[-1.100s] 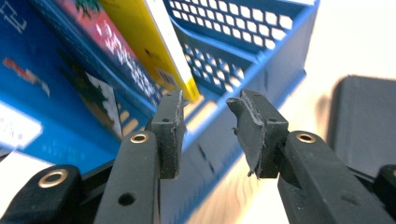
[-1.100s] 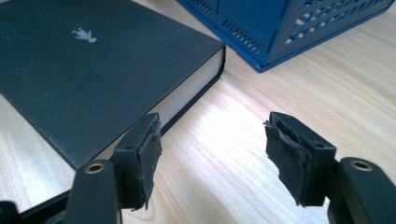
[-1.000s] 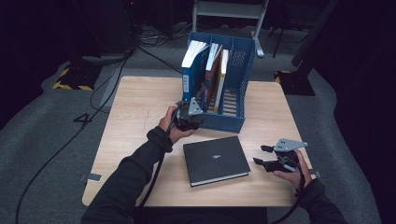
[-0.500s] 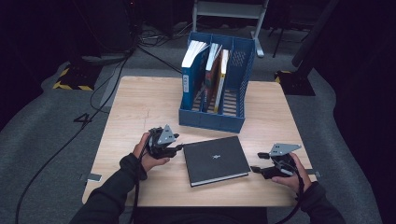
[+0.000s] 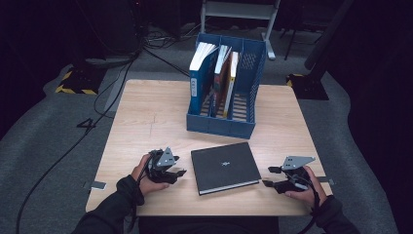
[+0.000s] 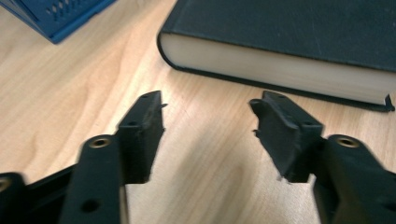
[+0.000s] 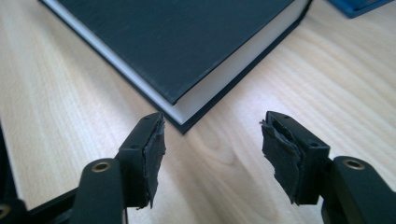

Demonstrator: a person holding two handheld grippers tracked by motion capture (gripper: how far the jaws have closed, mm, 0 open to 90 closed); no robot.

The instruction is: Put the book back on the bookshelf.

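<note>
Black hardcover book (image 5: 224,167): lies flat, closed, on the near middle of the wooden counter (image 5: 146,117).
Blue file rack (image 5: 243,92): stands beyond the book at the far middle, holding three upright books (image 5: 214,80) in its left compartments.
Left hand-held gripper (image 5: 178,166): just left of the book, jaws apart, nothing between them.
Right hand-held gripper (image 5: 268,176): near the book's near right corner, jaws apart, nothing between them.

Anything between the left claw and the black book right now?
Nothing: only bare table separates the open left claw from the book in the left gripper view; the high view agrees.
</note>
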